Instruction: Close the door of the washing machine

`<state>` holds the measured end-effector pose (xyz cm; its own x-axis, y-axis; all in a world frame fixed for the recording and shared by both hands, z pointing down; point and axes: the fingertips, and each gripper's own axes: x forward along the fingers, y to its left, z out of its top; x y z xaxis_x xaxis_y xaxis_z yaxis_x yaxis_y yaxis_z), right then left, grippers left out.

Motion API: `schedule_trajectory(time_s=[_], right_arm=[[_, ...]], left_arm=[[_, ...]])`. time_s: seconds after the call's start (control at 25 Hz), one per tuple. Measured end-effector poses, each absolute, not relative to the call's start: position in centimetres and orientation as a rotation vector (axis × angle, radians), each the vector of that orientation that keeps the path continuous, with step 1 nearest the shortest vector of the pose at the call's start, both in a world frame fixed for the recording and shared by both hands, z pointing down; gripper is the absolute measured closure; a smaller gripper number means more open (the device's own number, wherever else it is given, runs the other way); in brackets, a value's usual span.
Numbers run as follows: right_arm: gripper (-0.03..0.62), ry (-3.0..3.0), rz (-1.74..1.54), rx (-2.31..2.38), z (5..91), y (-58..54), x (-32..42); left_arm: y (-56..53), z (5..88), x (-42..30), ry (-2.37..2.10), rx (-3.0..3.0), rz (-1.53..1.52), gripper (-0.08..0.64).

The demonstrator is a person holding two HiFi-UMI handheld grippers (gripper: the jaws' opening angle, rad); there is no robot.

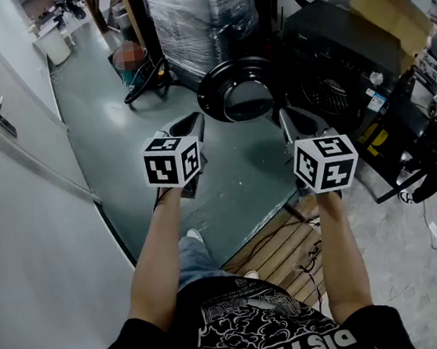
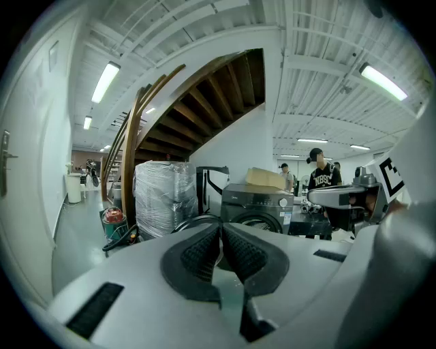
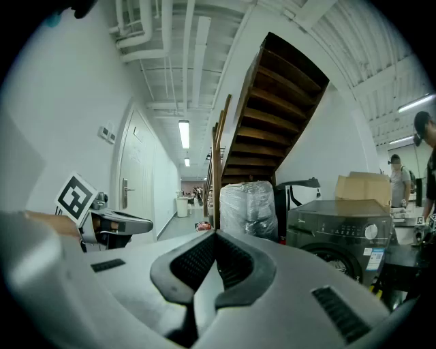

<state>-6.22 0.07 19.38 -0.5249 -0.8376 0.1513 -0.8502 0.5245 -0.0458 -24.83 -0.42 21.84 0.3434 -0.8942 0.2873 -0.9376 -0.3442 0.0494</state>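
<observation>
Containers first. The washing machine (image 1: 346,51) stands at upper right of the head view, a dark boxy metal cabinet. Its drum (image 1: 329,94) shows as a black perforated hollow; you cannot tell from any view whether anything lies inside. A tan cardboard box (image 1: 389,5) rests on the machine's top, with its contents hidden. Behind the door stands a tall load (image 1: 200,10) wrapped in clear, wrinkled plastic film. A small green canister (image 2: 113,219) with a red top sits on the floor beside that load.

The door (image 1: 238,90) hangs swung wide open, to the left of the machine front in the head view. It is a round disc with a glossy black rim and a domed glass centre. It lies ahead of your two tools, between them and apart from both.

Your left tool (image 1: 189,123) has its ribbed dark pads pressed together with nothing between them. Your right tool (image 1: 289,121) is likewise pressed together and holds nothing. Both point forward, tipped slightly down, each carrying a white cube with black square markers.

The floor (image 1: 110,128) is smooth, grey-green and faintly reflective. A slatted wooden pallet (image 1: 280,255) lies at your feet.
</observation>
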Motion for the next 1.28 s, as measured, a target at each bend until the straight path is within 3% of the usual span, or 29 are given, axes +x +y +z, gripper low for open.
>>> schedule_trajectory(time_s=[0.92,1.28], right_arm=[[0.571,-2.691,0.146,1.374,19.3,0.5,-7.0],[0.571,-2.690,0.142,1.365,19.8,-2.4,-8.6]], left_arm=[[-1.4,21.8,-22.9,-1.588,2.434,0.299,0.522],[-4.2,23.0,-23.7,-1.537,2.453,0.320,0.482]])
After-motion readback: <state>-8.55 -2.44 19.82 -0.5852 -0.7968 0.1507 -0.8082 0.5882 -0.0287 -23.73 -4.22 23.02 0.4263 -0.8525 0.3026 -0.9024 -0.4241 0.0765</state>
